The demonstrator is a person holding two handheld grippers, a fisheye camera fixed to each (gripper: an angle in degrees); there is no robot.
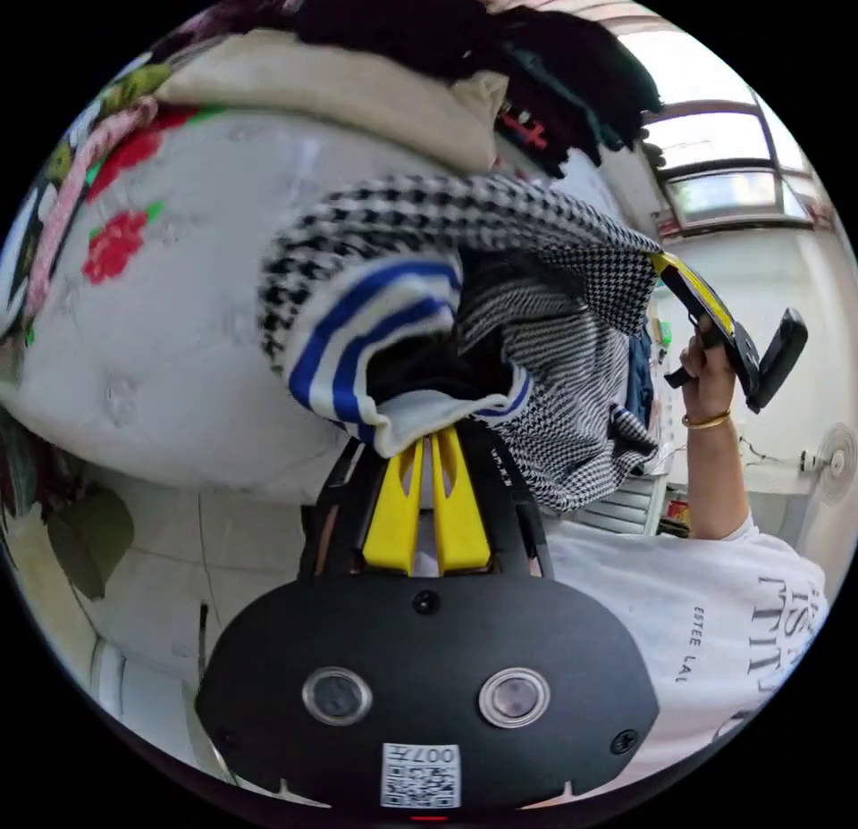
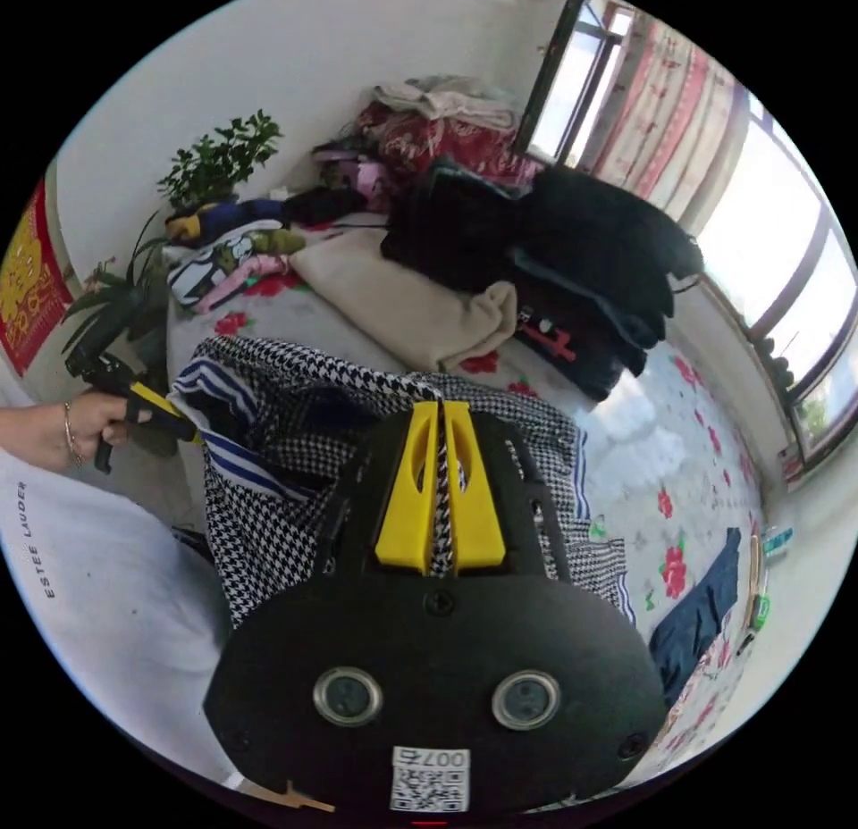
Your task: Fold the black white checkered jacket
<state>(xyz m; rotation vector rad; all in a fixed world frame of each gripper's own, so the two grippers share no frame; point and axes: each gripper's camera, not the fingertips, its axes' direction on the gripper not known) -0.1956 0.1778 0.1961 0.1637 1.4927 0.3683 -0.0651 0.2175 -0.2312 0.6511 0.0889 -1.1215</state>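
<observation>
The black and white checkered jacket (image 1: 536, 266) hangs in the air over the bed, stretched between both grippers. Its collar is white with blue stripes (image 1: 375, 329). My left gripper (image 1: 435, 436) is shut on the striped trim, its yellow jaws pressed together on the cloth. In the left gripper view the right gripper (image 1: 666, 266) holds the jacket's far end, gripped by a person's hand. In the right gripper view my right gripper (image 2: 441, 414) is shut on a fold of the checkered jacket (image 2: 295, 498), and the left gripper (image 2: 183, 429) pinches the striped edge at the left.
A white bedspread with red flowers (image 2: 661, 454) lies under the jacket. A beige blanket (image 2: 402, 302) and a heap of dark clothes (image 2: 572, 266) fill the bed's far side. A blue garment (image 2: 702, 601) lies near the edge. A potted plant (image 2: 214, 159) and windows stand beyond.
</observation>
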